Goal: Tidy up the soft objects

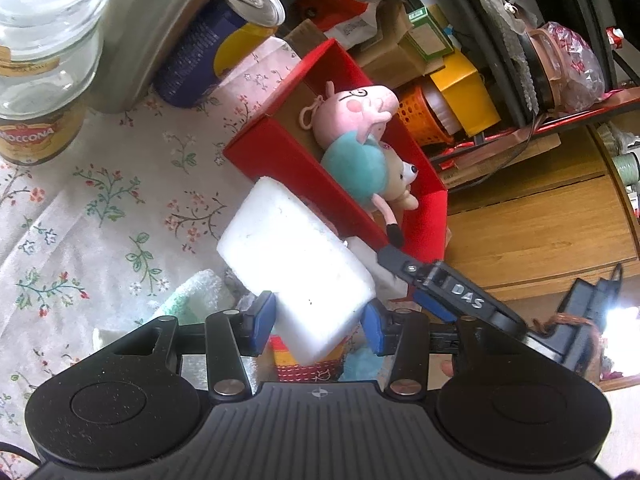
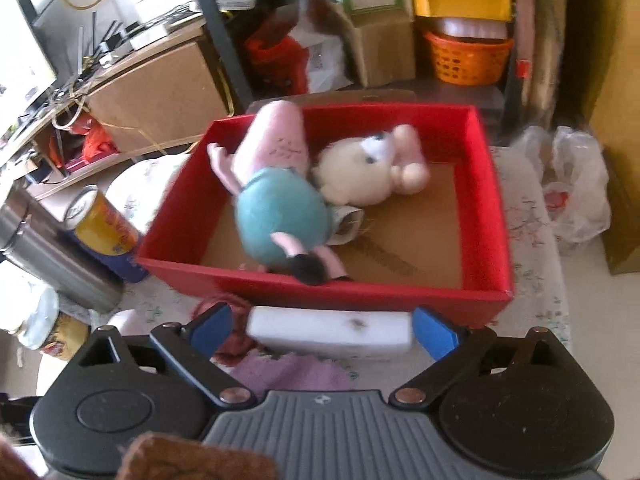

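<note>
Left gripper (image 1: 318, 320): I hold a white sponge block (image 1: 296, 268) pinched between the blue pads (image 1: 262, 320), lifted above the floral tablecloth (image 1: 100, 200); its long axis runs forward and left, away from my fingers

Right gripper (image 2: 322, 330): spread wide, a second white sponge (image 2: 330, 332) lying crosswise between the fingers; I cannot tell whether they touch it. It sits just outside the near wall of the red box (image 2: 486, 208)

Loose pieces: a purple cloth (image 2: 288, 372) lies under the right gripper, a pale green towel (image 1: 188, 296) under the left

Key relation: from the left gripper the box lies ahead and to the right, its near corner just beyond the held sponge

Box contents: a pink pig plush in a teal shirt (image 2: 280, 200) and a cream plush (image 2: 360, 176) crowd the left and back

Open room: bare cardboard floor on the right half, which I judge the best landing spot

Edges: the box stands close to the table's edge on its far side in the left view; a yellow-and-blue can (image 2: 100, 224) and a Moccona jar (image 1: 36, 80) stand to the left
</note>
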